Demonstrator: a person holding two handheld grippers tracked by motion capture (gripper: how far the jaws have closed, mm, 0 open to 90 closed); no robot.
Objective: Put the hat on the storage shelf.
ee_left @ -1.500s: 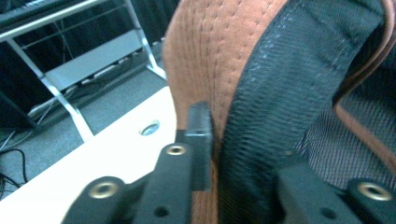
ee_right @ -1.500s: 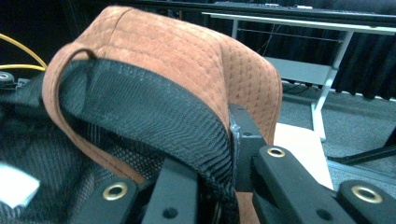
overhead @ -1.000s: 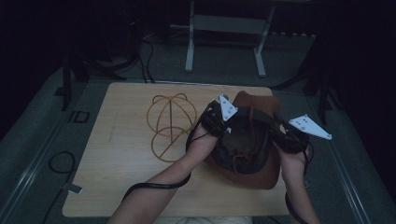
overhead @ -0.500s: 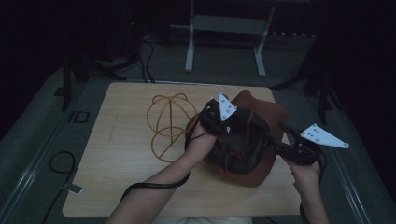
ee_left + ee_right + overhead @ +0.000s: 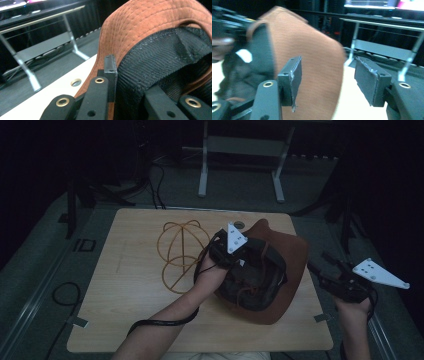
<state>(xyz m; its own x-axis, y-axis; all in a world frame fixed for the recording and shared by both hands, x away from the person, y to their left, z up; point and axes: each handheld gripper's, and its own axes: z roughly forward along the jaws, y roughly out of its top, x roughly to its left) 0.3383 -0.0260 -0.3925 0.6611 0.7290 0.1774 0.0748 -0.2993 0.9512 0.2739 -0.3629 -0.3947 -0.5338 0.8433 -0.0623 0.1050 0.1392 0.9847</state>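
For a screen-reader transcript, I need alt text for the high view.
A person's left gripper clamps the inner band of an upturned brown hat on a wooden table. The right gripper, jaws open and empty, sits beside the brim. A wire hat frame lies left.

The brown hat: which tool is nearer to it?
Left. The left tool grips the brown hat at its inner band; the right tool hangs open beside its brim, apart.
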